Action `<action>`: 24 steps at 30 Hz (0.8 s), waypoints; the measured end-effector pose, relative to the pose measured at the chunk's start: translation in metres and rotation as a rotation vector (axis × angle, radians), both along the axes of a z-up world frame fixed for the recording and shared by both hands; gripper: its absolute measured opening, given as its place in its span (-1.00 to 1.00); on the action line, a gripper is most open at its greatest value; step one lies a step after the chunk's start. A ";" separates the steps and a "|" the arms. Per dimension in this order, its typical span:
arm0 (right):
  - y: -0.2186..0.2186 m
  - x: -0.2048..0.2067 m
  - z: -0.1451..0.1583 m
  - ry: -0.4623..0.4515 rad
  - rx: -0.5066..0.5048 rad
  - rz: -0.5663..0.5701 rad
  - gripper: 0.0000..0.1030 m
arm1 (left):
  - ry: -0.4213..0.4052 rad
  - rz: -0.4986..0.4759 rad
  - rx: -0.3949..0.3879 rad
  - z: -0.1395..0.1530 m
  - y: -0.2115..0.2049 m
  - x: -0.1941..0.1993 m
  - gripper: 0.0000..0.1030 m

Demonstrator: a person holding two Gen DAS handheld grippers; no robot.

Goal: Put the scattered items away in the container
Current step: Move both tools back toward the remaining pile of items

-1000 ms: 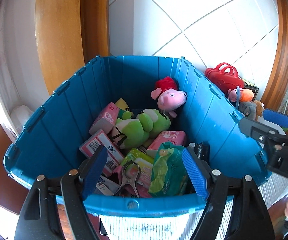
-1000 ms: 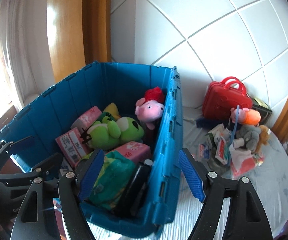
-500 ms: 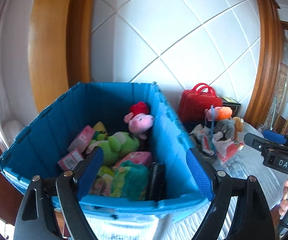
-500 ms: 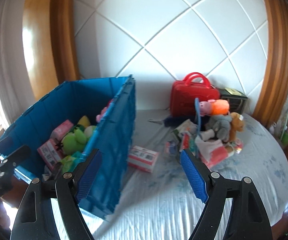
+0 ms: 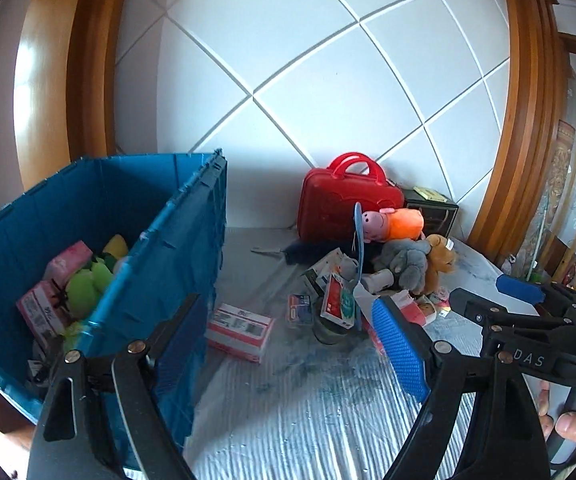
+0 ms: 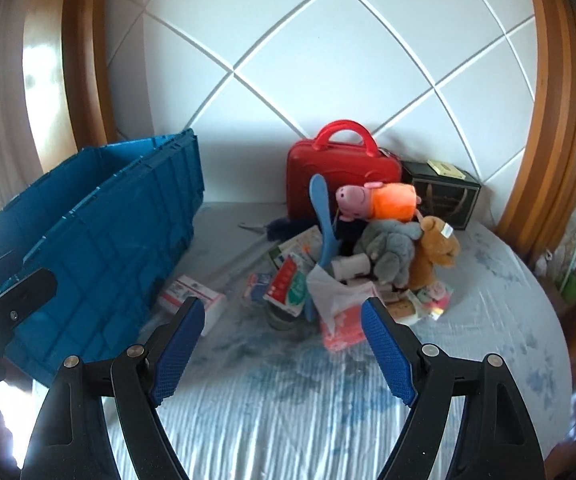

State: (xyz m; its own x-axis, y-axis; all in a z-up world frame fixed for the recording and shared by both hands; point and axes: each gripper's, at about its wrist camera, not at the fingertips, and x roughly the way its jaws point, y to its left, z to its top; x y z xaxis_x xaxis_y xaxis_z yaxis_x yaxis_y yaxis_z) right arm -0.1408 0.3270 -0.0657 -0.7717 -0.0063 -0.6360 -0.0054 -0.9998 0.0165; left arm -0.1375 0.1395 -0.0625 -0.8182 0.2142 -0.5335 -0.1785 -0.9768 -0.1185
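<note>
Nearest, the left gripper (image 5: pixel 288 340) and right gripper (image 6: pixel 278 346) are hovering with fingers spread wide, pinching nothing, over the pale bedsheet (image 6: pixel 288 408). Beyond them a pink-white box (image 6: pixel 192 294) is lying just beside the blue container (image 6: pixel 100 240) on the left. Farther right, the scattered pile (image 6: pixel 352 264) is sitting before a red case (image 6: pixel 340 176).
</note>
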 end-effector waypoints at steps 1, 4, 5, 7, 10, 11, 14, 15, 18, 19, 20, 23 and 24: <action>0.010 -0.007 -0.010 -0.028 -0.015 0.003 0.57 | -0.030 0.002 -0.001 -0.012 0.009 -0.008 0.65; 0.031 -0.028 -0.042 -0.096 -0.042 0.022 0.46 | -0.108 0.020 -0.009 -0.055 0.027 -0.035 0.65; 0.037 -0.035 -0.054 -0.116 -0.055 0.026 0.37 | -0.134 0.032 -0.018 -0.073 0.031 -0.044 0.65; 0.041 -0.045 -0.076 -0.146 -0.076 0.032 0.23 | -0.181 0.053 -0.028 -0.108 0.036 -0.063 0.65; 0.042 -0.063 -0.114 -0.192 -0.091 0.050 0.04 | -0.243 0.100 -0.040 -0.163 0.037 -0.092 0.65; 0.040 -0.071 -0.128 -0.209 -0.097 0.068 -0.05 | -0.254 0.116 -0.039 -0.178 0.035 -0.100 0.65; 0.026 -0.098 -0.166 -0.250 -0.115 0.140 -0.20 | -0.268 0.162 -0.068 -0.212 0.030 -0.115 0.65; 0.018 -0.109 -0.179 -0.261 -0.125 0.167 -0.27 | -0.266 0.173 -0.087 -0.220 0.028 -0.117 0.65; -0.006 -0.141 -0.205 -0.275 -0.146 0.232 -0.46 | -0.271 0.219 -0.152 -0.242 0.020 -0.125 0.45; -0.014 -0.152 -0.210 -0.275 -0.148 0.251 -0.47 | -0.269 0.239 -0.164 -0.247 0.017 -0.128 0.37; -0.021 -0.164 -0.214 -0.272 -0.150 0.273 -0.48 | -0.264 0.261 -0.170 -0.250 0.013 -0.130 0.18; -0.043 -0.196 -0.224 -0.272 -0.134 0.334 -0.52 | -0.230 0.343 -0.164 -0.255 -0.003 -0.137 -0.04; -0.050 -0.206 -0.227 -0.272 -0.127 0.349 -0.55 | -0.219 0.374 -0.158 -0.255 -0.009 -0.139 -0.10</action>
State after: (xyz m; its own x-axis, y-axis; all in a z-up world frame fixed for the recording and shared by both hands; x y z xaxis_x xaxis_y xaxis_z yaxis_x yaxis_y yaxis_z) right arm -0.3473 0.2773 -0.2923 -0.5145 -0.3273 -0.7926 0.3106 -0.9327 0.1835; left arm -0.2769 0.1307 -0.3178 -0.6884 -0.1725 -0.7045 0.2024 -0.9784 0.0418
